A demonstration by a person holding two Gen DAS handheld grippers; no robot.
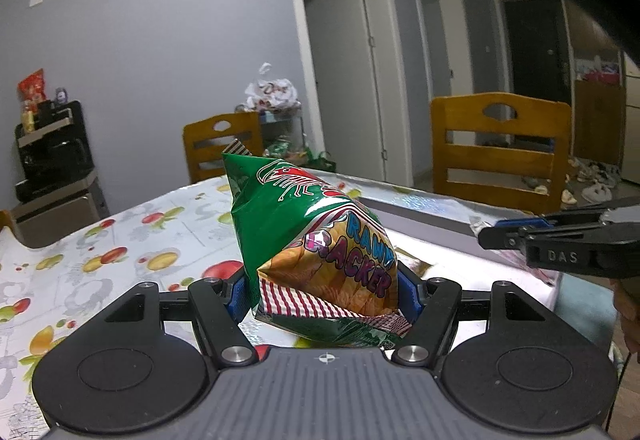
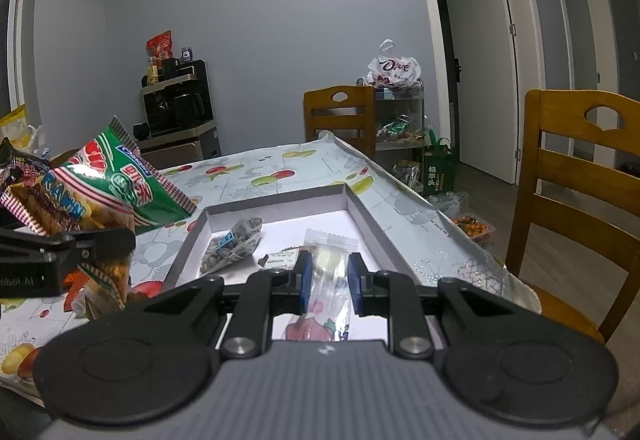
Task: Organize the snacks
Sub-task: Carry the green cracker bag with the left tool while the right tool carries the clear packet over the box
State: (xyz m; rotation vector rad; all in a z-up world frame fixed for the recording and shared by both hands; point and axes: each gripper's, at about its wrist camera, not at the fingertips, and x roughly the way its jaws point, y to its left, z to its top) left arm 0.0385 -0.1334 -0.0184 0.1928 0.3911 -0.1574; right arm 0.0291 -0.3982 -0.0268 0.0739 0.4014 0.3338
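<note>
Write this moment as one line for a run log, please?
left gripper: shut on prawn cracker bag, lifted | right gripper: shut on clear packet over grey tray

Grey-blue walls (image 2: 260, 20) all around, with white-framed doorways (image 1: 340, 52) behind the wooden chairs (image 1: 500, 144) — one chair at the table's far end, another at its side. Left of the far chair, a dark cabinet (image 2: 180, 120) against the wall, cluttered on top. Right of it, a wire shelf cart (image 2: 400, 112). Wood-toned floor (image 2: 484, 192) — dim, even light.
</note>
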